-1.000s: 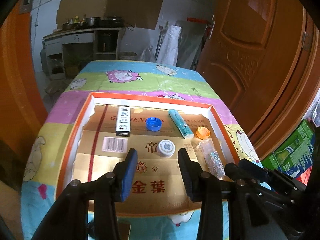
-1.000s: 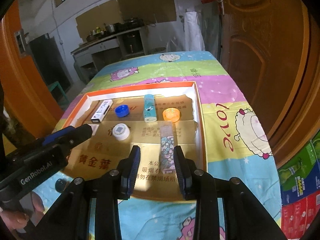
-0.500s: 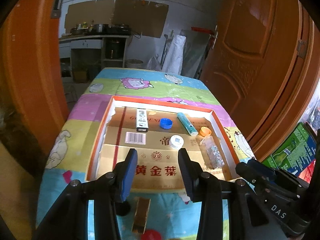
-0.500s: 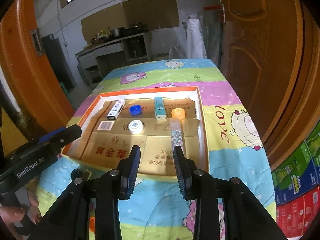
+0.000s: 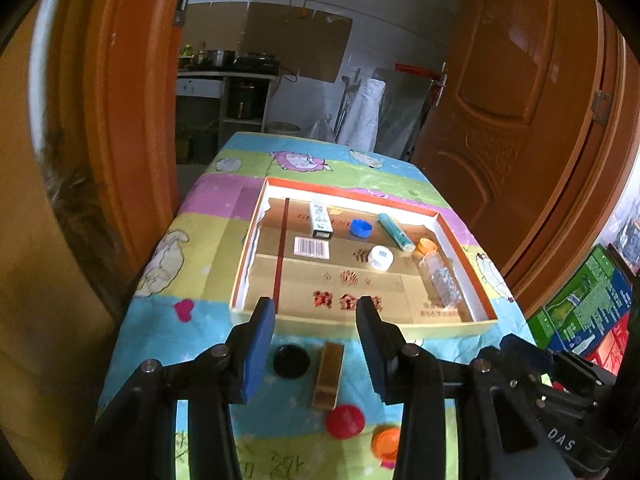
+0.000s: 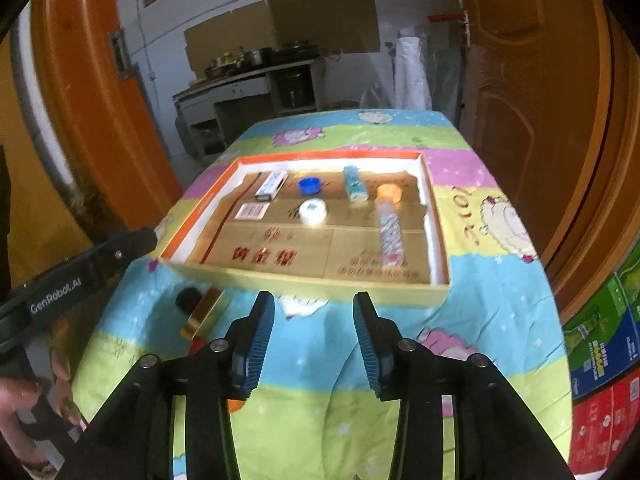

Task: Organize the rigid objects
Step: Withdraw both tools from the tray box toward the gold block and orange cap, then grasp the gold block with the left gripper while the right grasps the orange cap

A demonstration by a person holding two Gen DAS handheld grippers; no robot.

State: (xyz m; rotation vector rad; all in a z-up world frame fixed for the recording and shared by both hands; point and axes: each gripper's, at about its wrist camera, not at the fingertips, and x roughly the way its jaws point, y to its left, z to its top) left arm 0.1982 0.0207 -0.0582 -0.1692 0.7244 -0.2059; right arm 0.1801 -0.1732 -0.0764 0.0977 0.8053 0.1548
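Note:
A shallow cardboard box lid point(image 5: 362, 322) point(image 6: 304, 282) with an orange rim lies on the table. It holds a white carton point(image 5: 320, 219), a blue cap point(image 5: 361, 228), a white cap point(image 5: 380, 257), a teal tube point(image 5: 396, 231), an orange cap point(image 5: 425, 245) and a patterned tube point(image 6: 389, 236). In front of the lid lie a black cap point(image 5: 291, 360), a gold box point(image 5: 329, 374) point(image 6: 204, 312), a red cap point(image 5: 345, 421) and an orange cap point(image 5: 386, 441). My left gripper point(image 5: 316, 322) is open above the black cap and gold box. My right gripper point(image 6: 314, 316) is open and empty over the cloth.
The table carries a colourful cartoon cloth point(image 6: 480, 304). Wooden doors point(image 5: 520, 120) stand at both sides. Green and red cartons point(image 5: 584, 312) sit on the floor at the right. A kitchen counter point(image 6: 240, 80) is far behind. The person's hand point(image 6: 24, 400) holds the left gripper.
Both grippers have pulled back from over the lid towards the table's near edge. The loose caps and gold box in front of the lid have come into view.

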